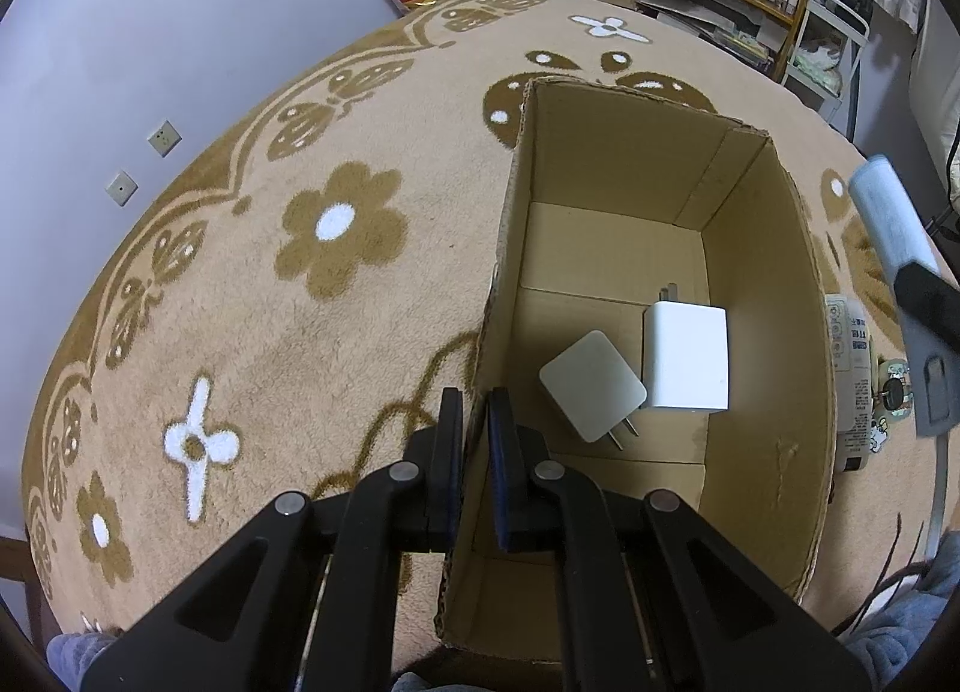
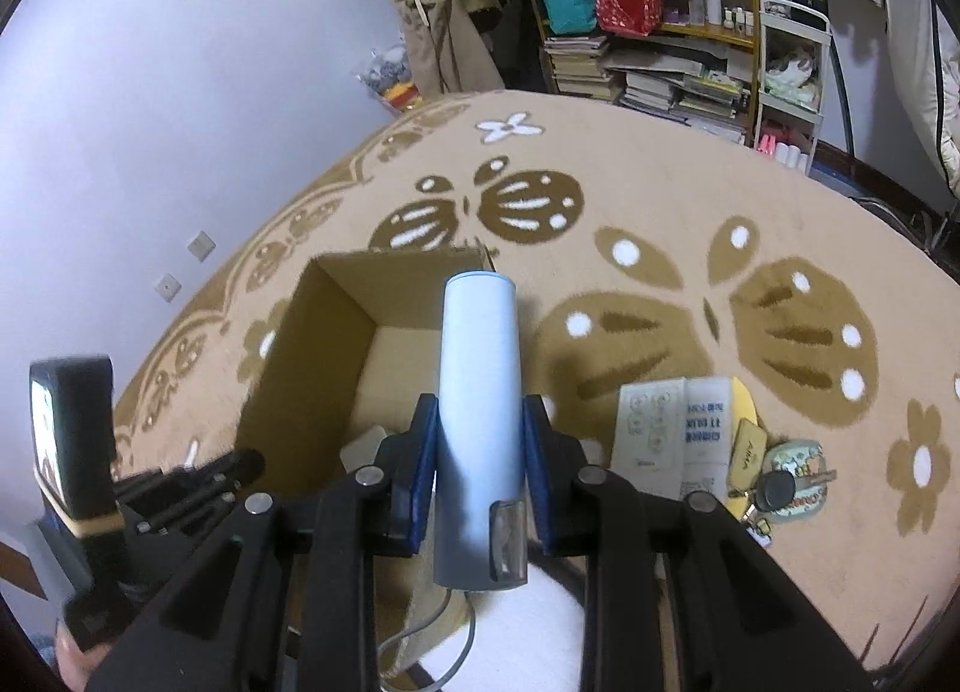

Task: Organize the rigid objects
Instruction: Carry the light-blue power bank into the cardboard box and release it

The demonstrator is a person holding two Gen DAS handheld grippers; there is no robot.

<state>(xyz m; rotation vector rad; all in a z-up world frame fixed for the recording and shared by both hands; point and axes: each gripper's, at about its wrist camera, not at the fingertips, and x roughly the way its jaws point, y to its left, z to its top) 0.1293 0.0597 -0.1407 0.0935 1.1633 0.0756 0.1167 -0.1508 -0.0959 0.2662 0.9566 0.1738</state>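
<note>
1. Cardboard box (image 1: 774, 332) stands open-topped on the patterned rug (image 1: 270, 332). Inside lie two plug adapters: a white charger (image 1: 687, 356) and, touching its left side, a grey charger (image 1: 591, 386) with prongs showing.
2. Left gripper (image 1: 474, 410) is clamped on the box's left wall; pads meet the cardboard on both sides.
3. Right gripper (image 2: 477, 434) grips a pale blue cylinder (image 2: 477, 368), upright between the pads, above the box's right edge.
4. Right of the box: a leaflet (image 2: 672, 434) and keys (image 2: 780, 488), print unreadable.
5. The cylinder's lower end carries a clear clip; its kind is unclear.
</note>
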